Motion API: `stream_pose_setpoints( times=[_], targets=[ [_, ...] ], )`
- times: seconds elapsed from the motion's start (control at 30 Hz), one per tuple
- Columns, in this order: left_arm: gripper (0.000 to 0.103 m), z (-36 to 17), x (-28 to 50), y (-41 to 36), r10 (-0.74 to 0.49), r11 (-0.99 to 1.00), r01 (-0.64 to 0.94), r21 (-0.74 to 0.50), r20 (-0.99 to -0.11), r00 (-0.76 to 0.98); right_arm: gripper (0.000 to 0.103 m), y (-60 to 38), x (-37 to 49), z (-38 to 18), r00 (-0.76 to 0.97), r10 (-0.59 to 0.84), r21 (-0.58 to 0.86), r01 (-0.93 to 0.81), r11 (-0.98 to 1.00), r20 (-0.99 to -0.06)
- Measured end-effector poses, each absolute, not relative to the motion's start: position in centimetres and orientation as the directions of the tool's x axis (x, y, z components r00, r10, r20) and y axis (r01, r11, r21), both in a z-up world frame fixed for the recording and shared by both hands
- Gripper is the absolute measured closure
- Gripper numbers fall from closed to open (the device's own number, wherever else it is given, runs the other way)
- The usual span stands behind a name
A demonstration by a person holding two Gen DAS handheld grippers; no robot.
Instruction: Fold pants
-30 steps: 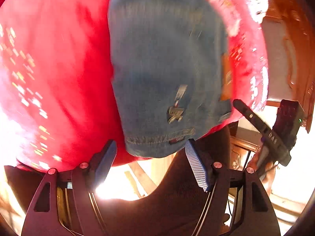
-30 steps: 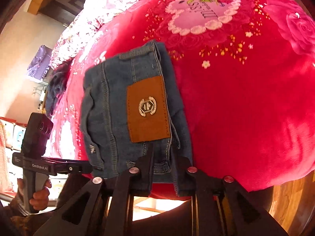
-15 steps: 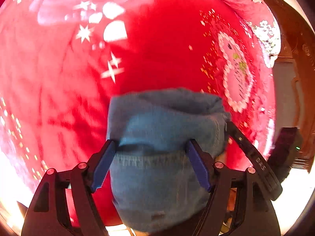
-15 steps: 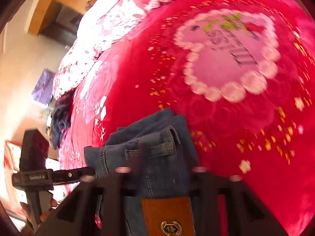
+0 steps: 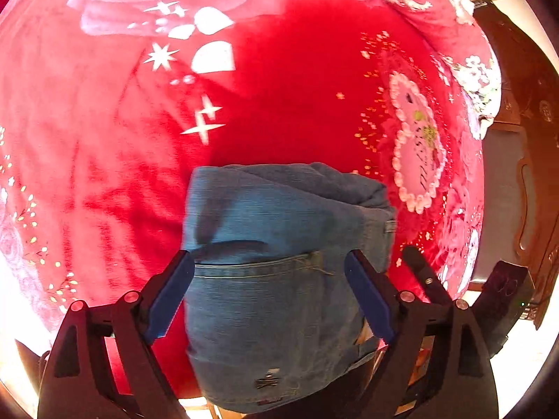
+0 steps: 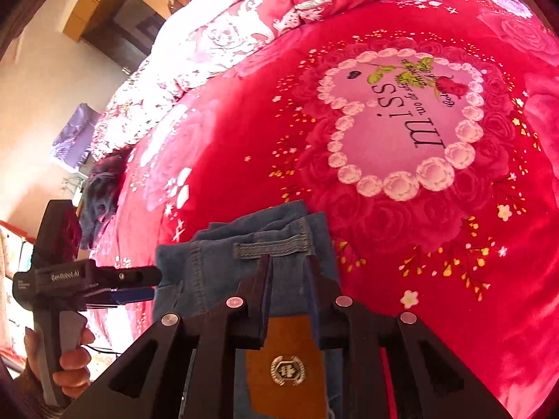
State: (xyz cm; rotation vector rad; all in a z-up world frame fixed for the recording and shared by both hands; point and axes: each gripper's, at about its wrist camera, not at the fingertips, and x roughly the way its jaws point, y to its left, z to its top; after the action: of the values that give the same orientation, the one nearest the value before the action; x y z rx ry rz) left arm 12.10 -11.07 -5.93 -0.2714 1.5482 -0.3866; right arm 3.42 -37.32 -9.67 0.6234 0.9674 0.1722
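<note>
Blue denim pants [image 5: 279, 272], folded into a thick bundle, lie on the red floral plush bed blanket [image 5: 279, 104] at its near edge, long axis running away from the person. A second ago they hung draped lower, unfolded over. Left tool [image 5: 269, 265] straddles the bundle, jaws opening, pads clear of the cloth. Right tool [image 6: 288, 272], also opening, stands narrow over the waistband by the brown leather patch [image 6: 284, 366]; grip unclear.

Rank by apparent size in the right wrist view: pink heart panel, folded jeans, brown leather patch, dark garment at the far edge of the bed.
1. pink heart panel
2. folded jeans, partly hidden by the right gripper; a close second
3. brown leather patch, magnified by nearness
4. dark garment, far off, so true size unsure
</note>
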Motion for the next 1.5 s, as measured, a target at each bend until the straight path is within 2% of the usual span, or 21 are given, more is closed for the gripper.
stream_pose_setpoints(
  times=[0.17,0.27,0.3,0.33,0.37,0.4,0.47,0.57,0.6,0.63,0.73,0.83,0.9,0.97,1.0,1.1,1.13,1.2,1.23,1.3,1.5],
  targets=[
    [0.014,-8.2,12.5,-15.5,-0.184,0.964,0.201,-0.175,-0.983,0.028,0.087,-35.1,4.4,-12.6,0.462,0.372,0.48,0.139,0.866,-0.805],
    [0.014,-6.4,12.2,-14.2,-0.25,0.951,0.194,-0.241,-0.968,0.028,0.085,-36.2,3.3,-10.9,0.484,0.401,0.532,0.169,0.829,-0.778],
    [0.014,-5.8,12.0,-13.5,-0.275,0.944,0.192,-0.267,-0.961,0.019,0.076,-36.6,2.8,-10.5,0.489,0.417,0.55,0.164,0.819,-0.766],
    [0.013,-5.4,11.7,-12.6,-0.304,0.936,0.186,-0.297,-0.953,0.008,0.063,-37.0,1.9,-10.0,0.489,0.435,0.566,0.157,0.809,-0.756],
    [0.013,-5.3,11.3,-11.4,-0.336,0.928,0.168,-0.333,-0.942,-0.013,0.057,-37.4,1.3,-9.8,0.49,0.444,0.576,0.154,0.803,-0.75],
    [0.013,-5.5,10.9,-10.3,-0.364,0.92,0.141,-0.366,-0.931,-0.035,0.052,-37.8,0.5,-9.9,0.489,0.451,0.584,0.155,0.797,-0.746],
    [0.013,-6.8,9.9,-8.9,-0.424,0.9,0.07,-0.43,-0.901,-0.092,0.052,-38.0,-0.3,-10.7,0.466,0.486,0.611,0.162,0.775,-0.739],
    [0.012,-9.9,7.7,-9.4,-0.422,0.9,0.027,-0.434,-0.887,-0.188,0.052,-37.1,0.0,-12.7,0.41,0.484,0.586,0.171,0.792,-0.773],
    [0.012,-9.9,7.5,-9.4,-0.418,0.904,0.02,-0.428,-0.892,-0.17,0.058,-36.5,-0.1,-12.7,0.404,0.458,0.553,0.159,0.818,-0.792],
    [0.014,-9.1,7.2,-9.6,-0.41,0.907,0.035,-0.419,-0.901,-0.144,0.074,-36.0,-0.1,-11.9,0.42,0.436,0.53,0.133,0.838,-0.796],
    [0.015,-7.7,6.7,-10.8,-0.312,0.936,0.146,-0.319,-0.948,-0.068,0.088,-35.5,-0.7,-9.8,0.469,0.37,0.456,0.081,0.886,-0.802],
    [0.013,-8.8,7.2,-11.2,-0.271,0.948,0.151,-0.28,-0.96,-0.075,0.088,-36.0,-0.5,-12.1,0.402,0.3,0.383,0.141,0.913,-0.865],
    [0.014,-8.2,7.5,-11.0,-0.286,0.944,0.142,-0.297,-0.953,-0.096,0.086,-37.5,-1.1,-12.4,0.411,0.343,0.452,0.206,0.868,-0.845],
    [0.015,-6.8,7.3,-10.1,-0.314,0.93,0.164,-0.328,-0.943,-0.107,0.082,-39.0,-2.6,-11.3,0.46,0.417,0.561,0.236,0.793,-0.783],
    [0.015,-6.2,7.0,-9.4,-0.333,0.921,0.175,-0.349,-0.936,-0.113,0.079,-39.4,-3.5,-10.8,0.471,0.455,0.602,0.225,0.766,-0.756],
    [0.014,-5.8,5.2,-8.0,-0.373,0.898,0.18,-0.4,-0.913,-0.166,0.055,-39.3,-6.3,-10.3,0.459,0.504,0.639,0.205,0.741,-0.732],
    [0.014,-6.0,4.7,-7.8,-0.386,0.892,0.171,-0.418,-0.902,-0.192,0.053,-38.8,-7.0,-10.7,0.44,0.51,0.636,0.204,0.744,-0.739],
    [0.014,-7.6,3.6,-8.2,-0.393,0.884,0.157,-0.44,-0.883,-0.256,0.055,-37.2,-7.6,-11.6,0.404,0.521,0.625,0.187,0.758,-0.752],
    [0.014,-8.5,3.0,-8.7,-0.365,0.891,0.17,-0.421,-0.887,-0.283,0.066,-36.4,-7.8,-11.9,0.393,0.498,0.592,0.165,0.789,-0.773],
    [0.01,-10.4,2.6,-9.6,-0.3,0.91,0.185,-0.37,-0.898,-0.321,0.086,-34.0,-7.7,-12.6,0.348,0.338,0.391,0.095,0.915,-0.874],
    [0.009,-7.3,3.0,-10.0,-0.277,0.913,0.239,-0.329,-0.934,-0.227,0.082,-34.2,-8.4,-11.1,0.356,0.335,0.397,0.113,0.911,-0.872]
  ],
)
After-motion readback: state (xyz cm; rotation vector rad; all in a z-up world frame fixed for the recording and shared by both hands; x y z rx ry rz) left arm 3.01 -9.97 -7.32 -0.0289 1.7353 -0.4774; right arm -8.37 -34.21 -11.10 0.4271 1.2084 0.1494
